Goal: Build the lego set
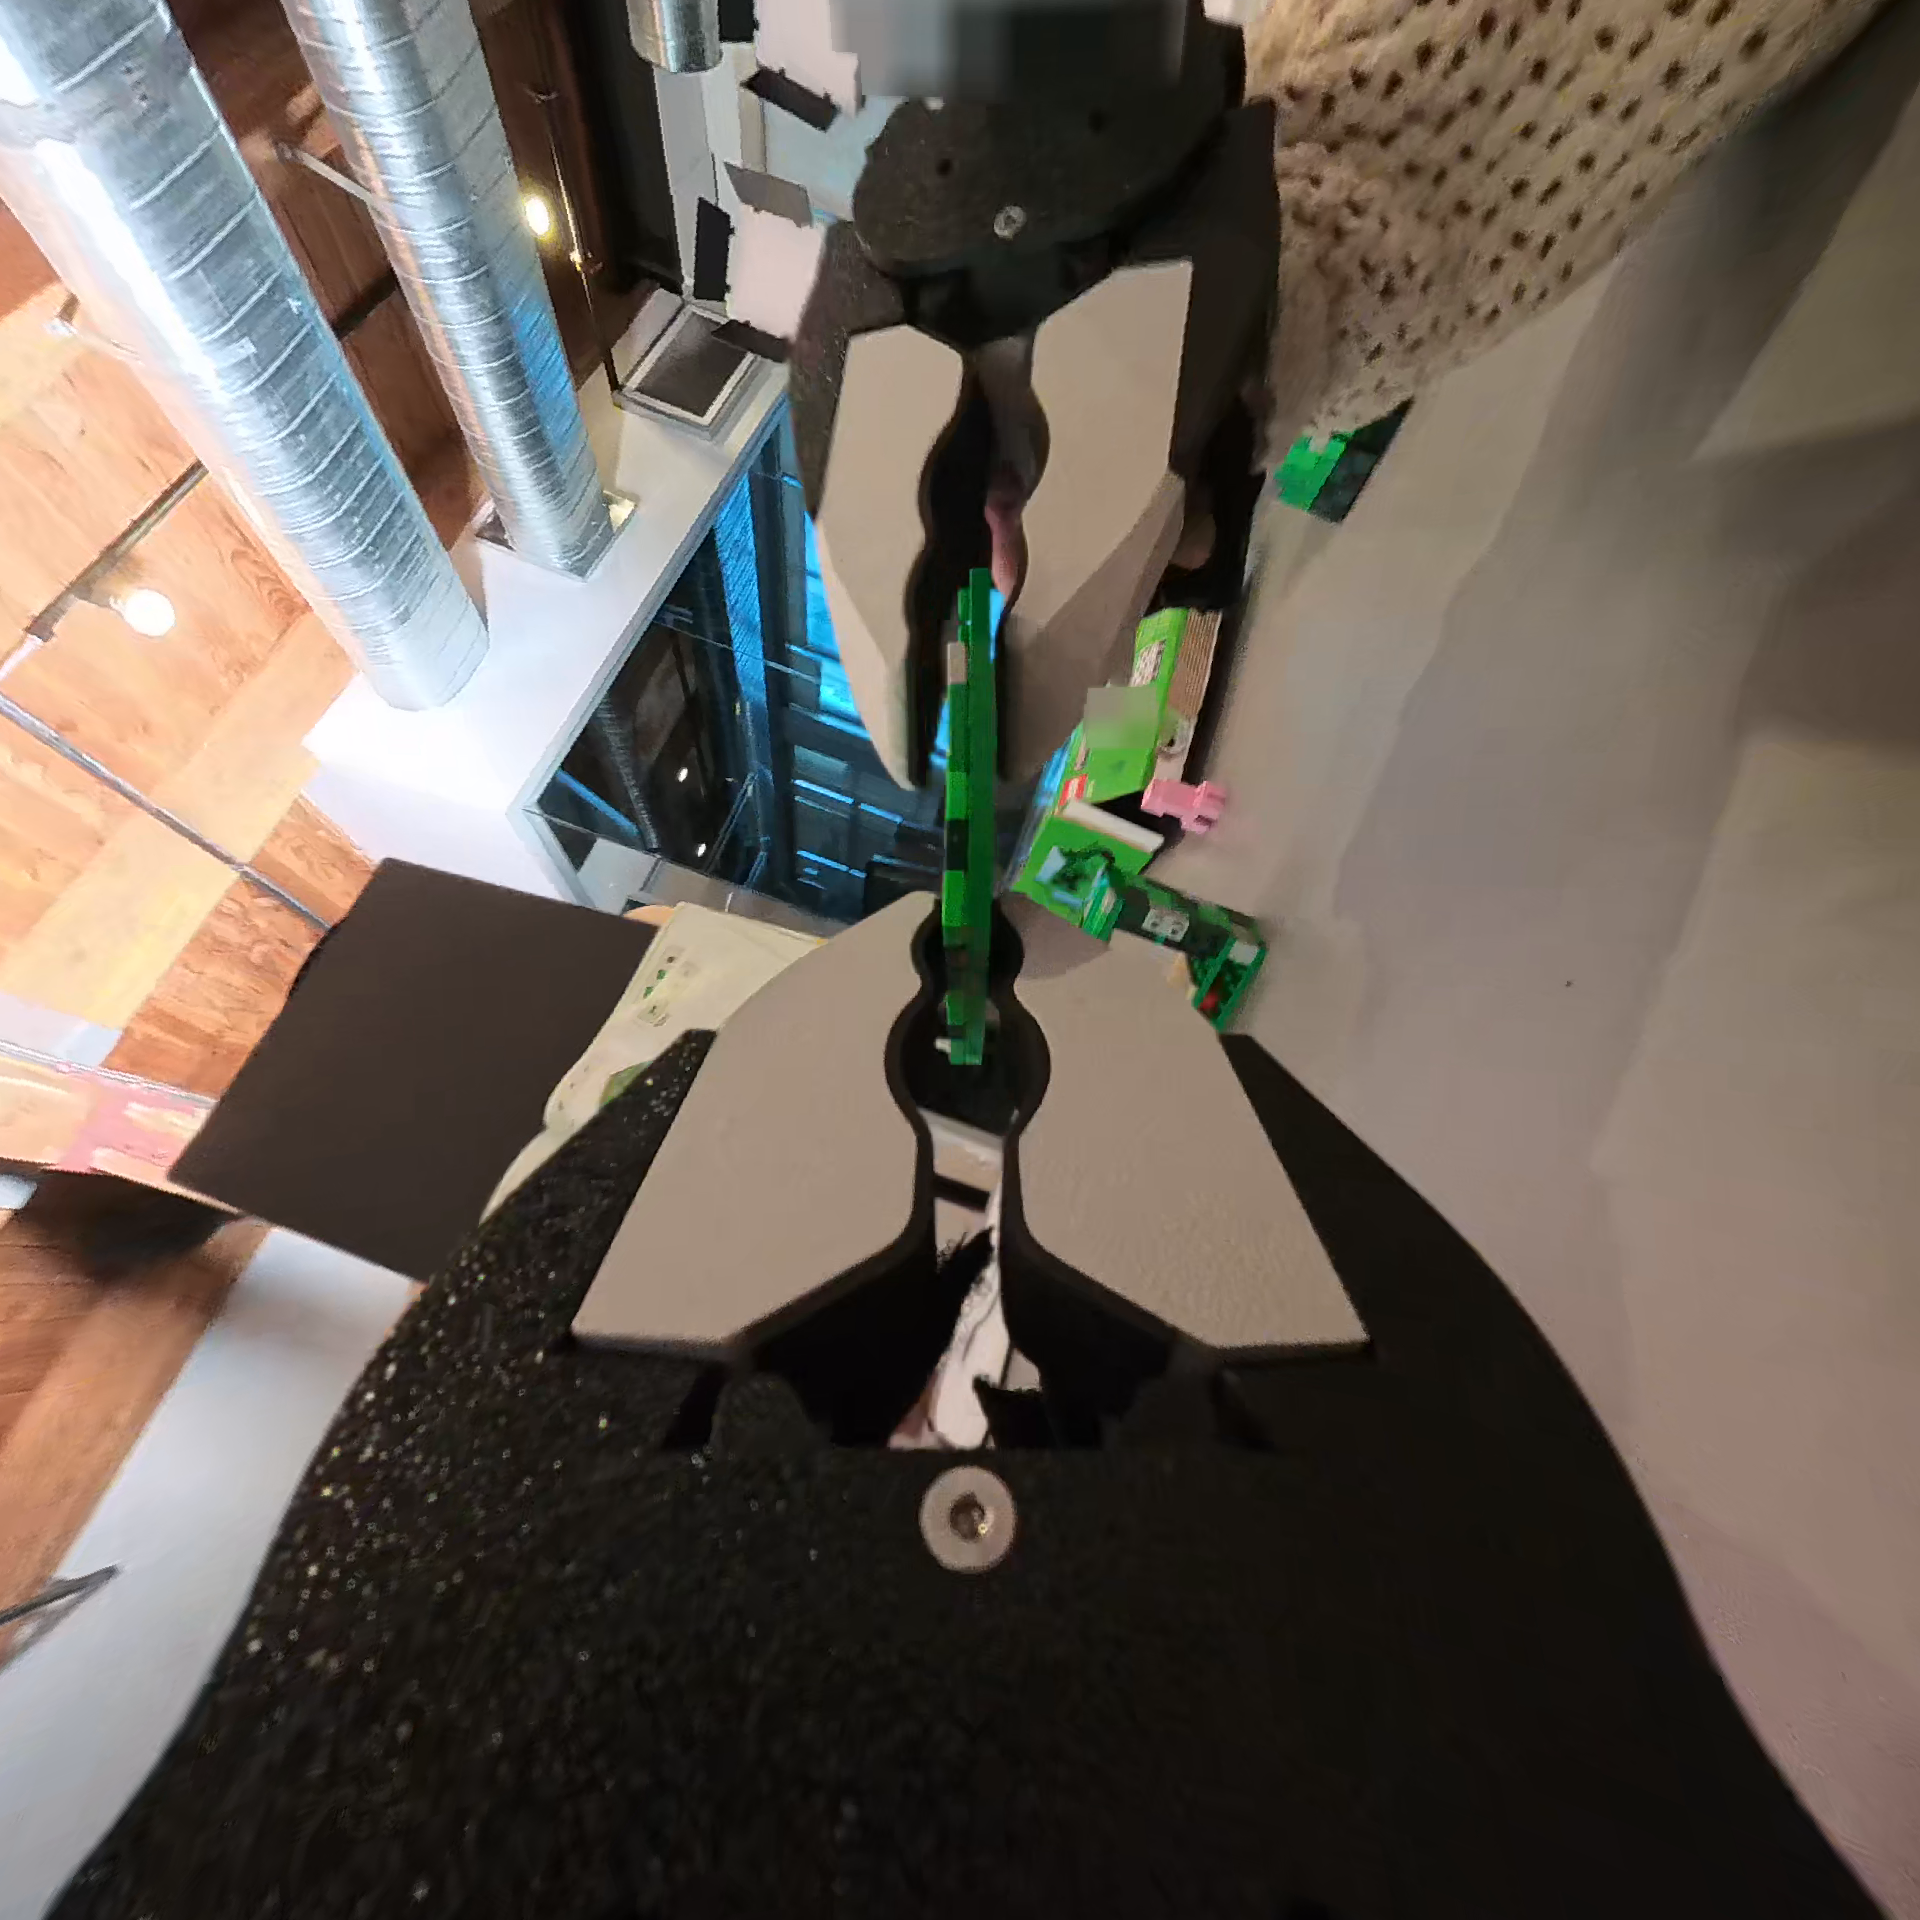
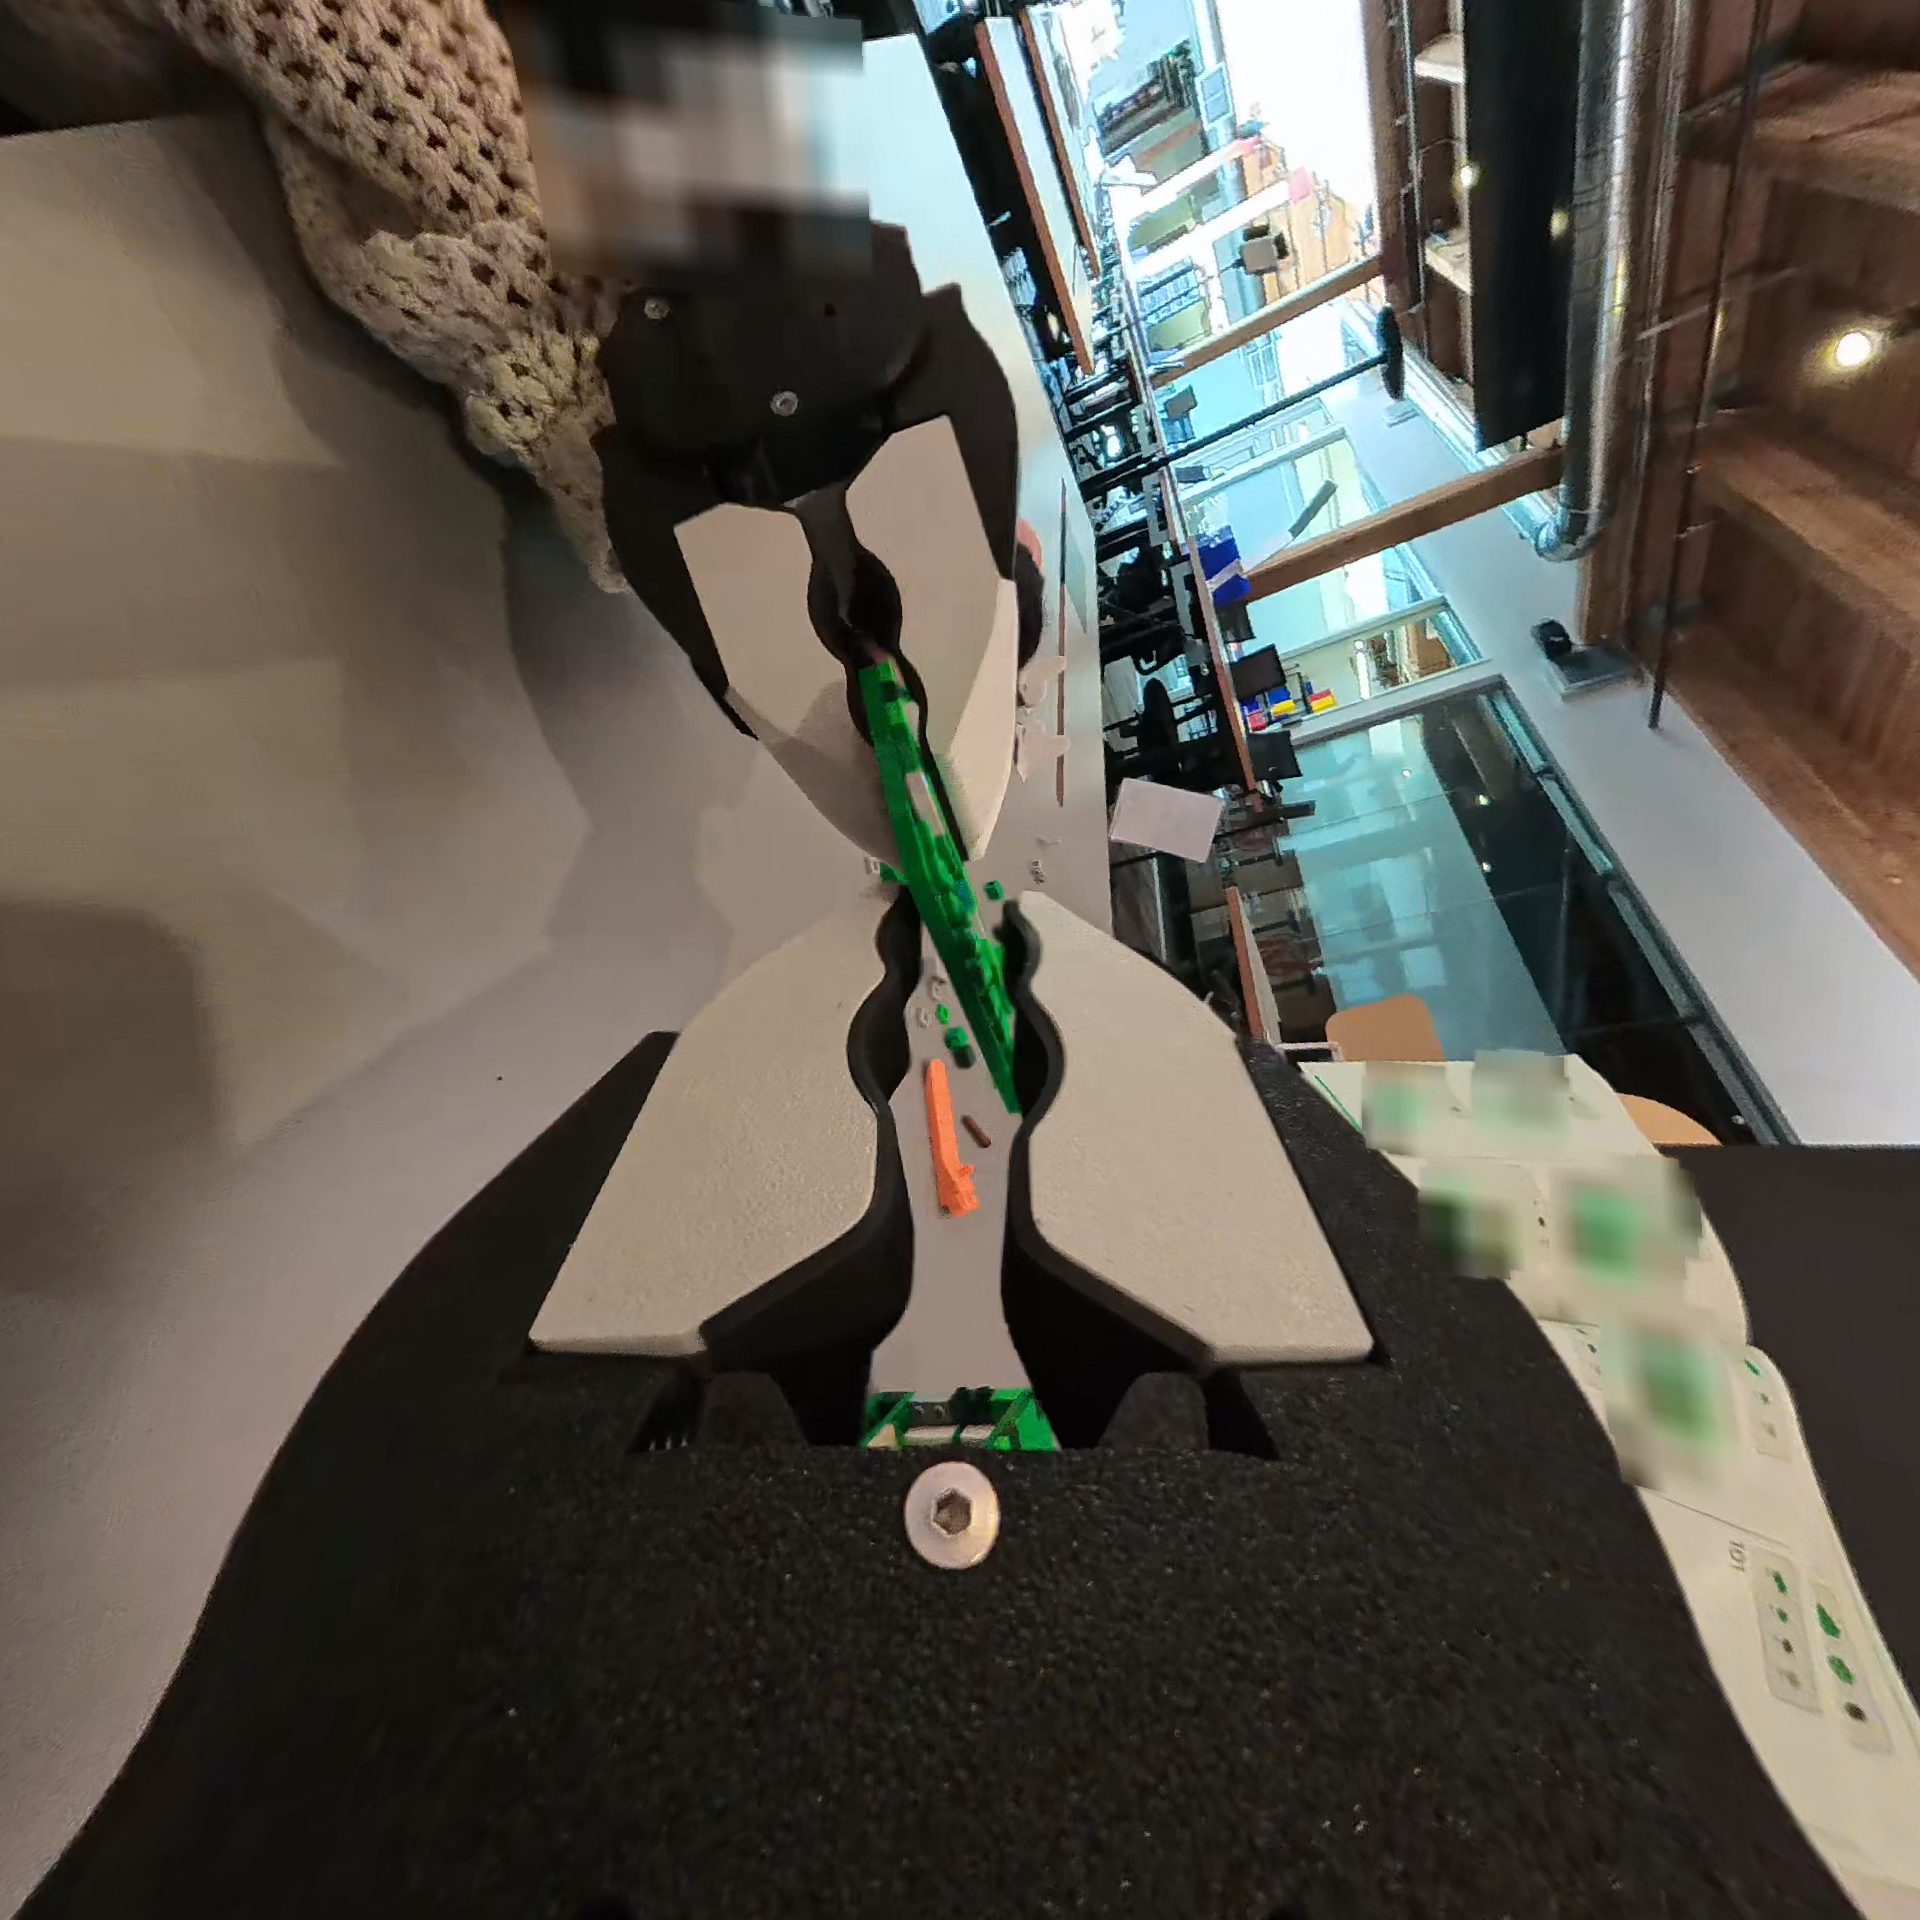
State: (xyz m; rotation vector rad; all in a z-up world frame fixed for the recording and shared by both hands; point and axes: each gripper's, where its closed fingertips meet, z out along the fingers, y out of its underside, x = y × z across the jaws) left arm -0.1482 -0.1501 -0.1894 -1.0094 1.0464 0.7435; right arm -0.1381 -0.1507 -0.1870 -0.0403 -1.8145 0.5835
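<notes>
Lego plate [image 1: 968,821], green and seen edge-on, hangs in the air between my two grippers, clear of the white table [image 1: 1558,935]. From the left wrist view, my left gripper [image 1: 966,1023] has its pale fingers [image 1: 821,1122] pinched onto the near end of that plate, which runs straight ahead to the right gripper [image 1: 951,675] facing me, whose fingers close on the far end. Off to the right on the table I see a green box [image 1: 1117,748] tipped on its side, a small pink piece [image 1: 1184,802] just beside it, and a partly built green section [image 1: 1195,930] near the box. In the right wrist view, the plate slants up and to the left from my right gripper [image 2: 961,997], its edge lying against the right finger [image 2: 1143,1143]; a gap shows on the other side, yet the plate is held there. My left gripper [image 2: 899,748] clamps the far end. Between my fingers, down on the table, lie an orange brick separator [image 2: 948,1143], a tiny brown piece [image 2: 978,1130] and scattered small green bricks [image 2: 956,1044]. An instruction booklet [image 2: 1683,1507] lies open at the right.
</notes>
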